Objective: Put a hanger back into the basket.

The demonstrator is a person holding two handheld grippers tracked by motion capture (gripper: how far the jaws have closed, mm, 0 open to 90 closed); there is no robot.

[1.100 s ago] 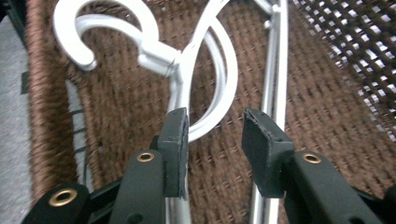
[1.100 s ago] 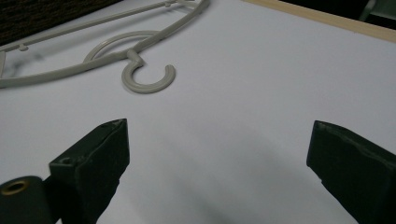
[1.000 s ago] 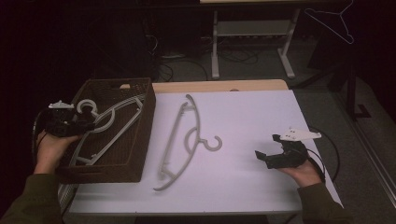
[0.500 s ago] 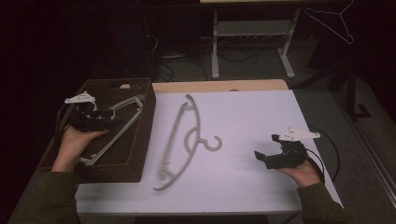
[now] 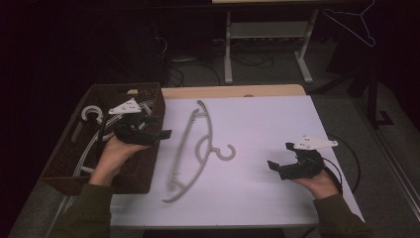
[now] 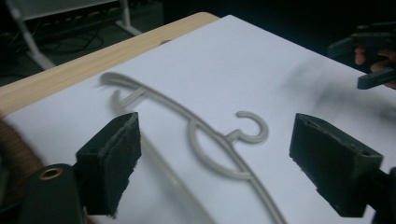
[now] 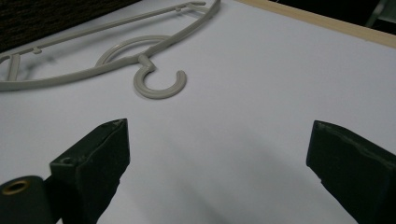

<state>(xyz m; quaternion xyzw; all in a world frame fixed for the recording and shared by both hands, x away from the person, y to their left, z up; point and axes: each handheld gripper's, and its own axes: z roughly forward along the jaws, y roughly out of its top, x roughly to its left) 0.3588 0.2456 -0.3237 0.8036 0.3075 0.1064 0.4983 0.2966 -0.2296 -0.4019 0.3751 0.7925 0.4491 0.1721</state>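
Note:
A grey plastic hanger [image 5: 198, 144] lies flat on the white table top [image 5: 267, 124], hook pointing right. My left gripper [image 5: 161, 128] hovers over the right rim of the brown wicker basket [image 5: 148, 94], pointing at the hanger. Its jaws have just been opening and stand open with nothing between them. In the left gripper view the hanger [image 6: 205, 140] lies on the table beyond the left gripper [image 6: 217, 128]. My right gripper [image 5: 277, 166] rests open near the table's right front, and the hanger's hook [image 7: 159, 86] lies ahead of the right gripper [image 7: 222, 128].
The basket holds several pale hangers [image 5: 89, 115]. A wooden strip [image 5: 233, 91] edges the table's far side. Beyond it stand a metal desk frame [image 5: 267, 44] and floor cables. A wire hanger [image 5: 354, 25] hangs at the top right.
My left gripper has travelled right, from the basket's left side across it to its right rim, and its jaws have spread wider. The right hand and the hanger on the table have stayed put.

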